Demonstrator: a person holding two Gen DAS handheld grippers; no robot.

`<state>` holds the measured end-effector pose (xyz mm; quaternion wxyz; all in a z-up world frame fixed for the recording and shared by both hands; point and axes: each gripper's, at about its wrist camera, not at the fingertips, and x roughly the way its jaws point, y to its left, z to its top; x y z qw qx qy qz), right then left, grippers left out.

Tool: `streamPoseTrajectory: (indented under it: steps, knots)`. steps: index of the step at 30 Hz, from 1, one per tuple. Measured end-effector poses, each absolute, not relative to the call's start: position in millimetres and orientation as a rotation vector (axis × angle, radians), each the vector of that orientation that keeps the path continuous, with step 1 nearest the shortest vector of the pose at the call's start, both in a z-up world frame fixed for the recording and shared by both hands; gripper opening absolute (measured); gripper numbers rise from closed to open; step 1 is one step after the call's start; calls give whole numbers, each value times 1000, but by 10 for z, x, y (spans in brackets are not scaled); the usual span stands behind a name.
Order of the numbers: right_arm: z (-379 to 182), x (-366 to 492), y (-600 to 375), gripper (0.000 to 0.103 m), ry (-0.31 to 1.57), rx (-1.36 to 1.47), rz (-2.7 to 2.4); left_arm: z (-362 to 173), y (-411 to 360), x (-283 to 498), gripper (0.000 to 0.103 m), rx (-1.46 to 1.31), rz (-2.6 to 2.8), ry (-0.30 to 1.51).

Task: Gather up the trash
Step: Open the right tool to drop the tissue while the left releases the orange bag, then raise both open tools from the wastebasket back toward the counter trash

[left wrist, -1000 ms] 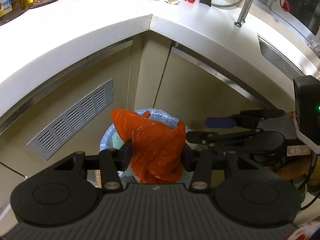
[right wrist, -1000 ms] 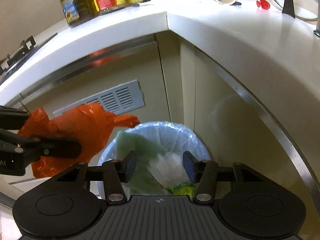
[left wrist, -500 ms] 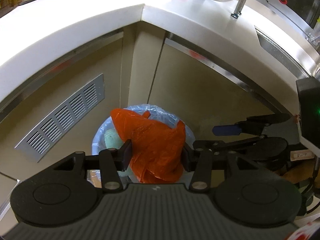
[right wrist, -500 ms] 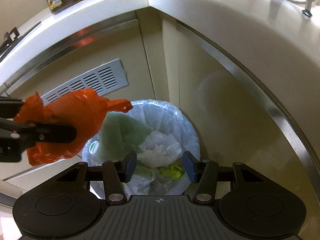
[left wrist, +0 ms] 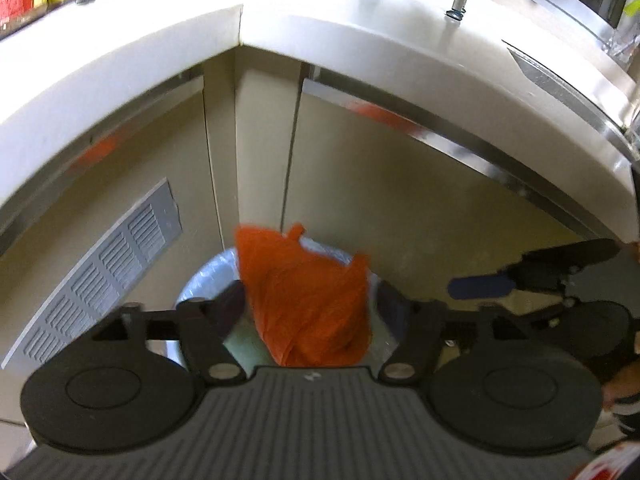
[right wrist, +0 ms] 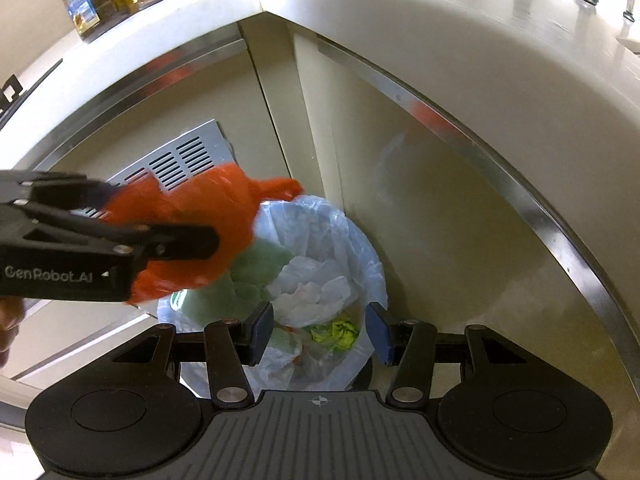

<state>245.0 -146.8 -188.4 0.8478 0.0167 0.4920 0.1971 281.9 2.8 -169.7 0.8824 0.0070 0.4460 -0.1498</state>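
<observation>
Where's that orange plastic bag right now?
The orange bag hangs between the opening jaws of the left hand-held gripper, just above the lined bin in the cabinet corner.

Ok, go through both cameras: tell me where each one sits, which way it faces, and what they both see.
Left wrist: sits on the left gripper, angled down into the cabinet corner at the orange bag over the bin; its jaws are opening, bag between them; the right gripper shows at right.
Right wrist: sits on the right gripper, angled down into the lined bin; jaws open, empty; the left gripper enters from the left.
Shared: orange bag, bin, countertop, vent grille.
</observation>
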Motion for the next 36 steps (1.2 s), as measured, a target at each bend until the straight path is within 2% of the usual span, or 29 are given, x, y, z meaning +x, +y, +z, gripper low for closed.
streamPoseTrajectory:
  steps: [5, 11, 36]
  knots:
    - [-1887, 2468, -1478, 52, 1040, 43, 420, -1721, 21, 2845, 76, 25, -297, 943]
    - [-1872, 2461, -1478, 52, 1041, 46, 438, -1718, 95, 2727, 68, 18, -271, 977]
    - [-1501, 2149, -1517, 52, 1095, 155, 530, -1297, 327, 2077, 67, -86, -101, 1076]
